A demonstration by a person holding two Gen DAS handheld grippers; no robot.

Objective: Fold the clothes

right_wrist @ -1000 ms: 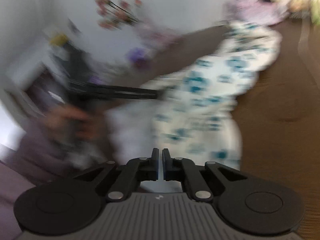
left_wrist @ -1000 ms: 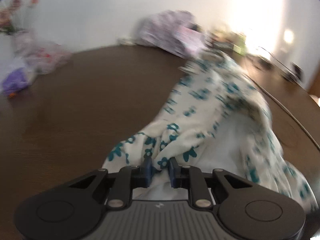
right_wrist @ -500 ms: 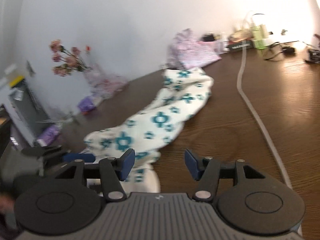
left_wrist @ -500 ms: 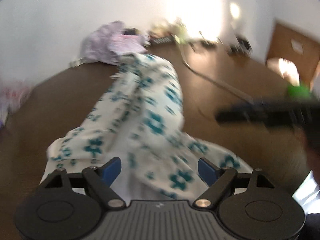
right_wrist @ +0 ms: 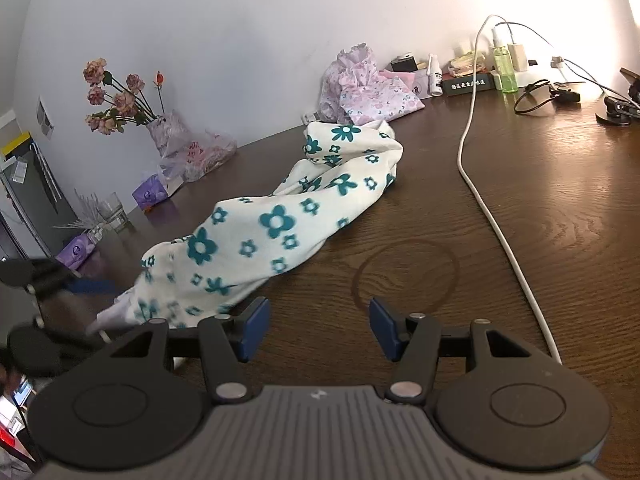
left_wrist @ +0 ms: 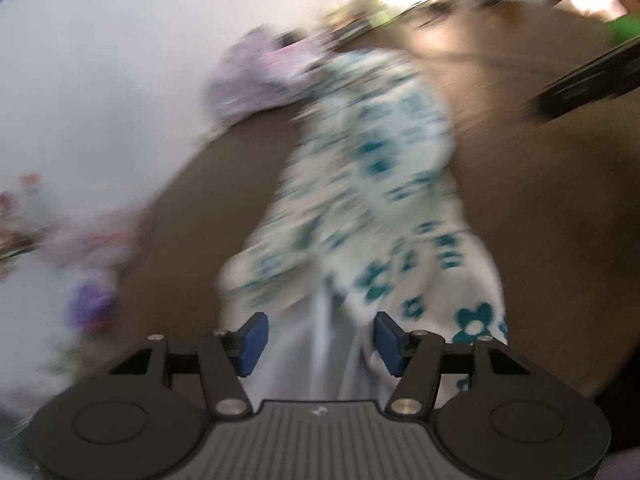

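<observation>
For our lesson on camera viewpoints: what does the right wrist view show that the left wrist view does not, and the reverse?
Only the right wrist view shows the white cable, the green bottle and the glass sharply. Only the left wrist view, blurred, shows cloth lying between the left gripper and its open jaws. Both show the flowered garment on the brown table and the pink clothes pile.

Dark wooden table (right_wrist: 552,208) under floral garment (right_wrist: 260,232), cable (right_wrist: 492,224)

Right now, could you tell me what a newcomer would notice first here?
A white garment with teal flowers sprawls unfolded across the dark table. Both grippers, left and right, are open at its near end. A bunch of flowers stands by the wall.
</observation>
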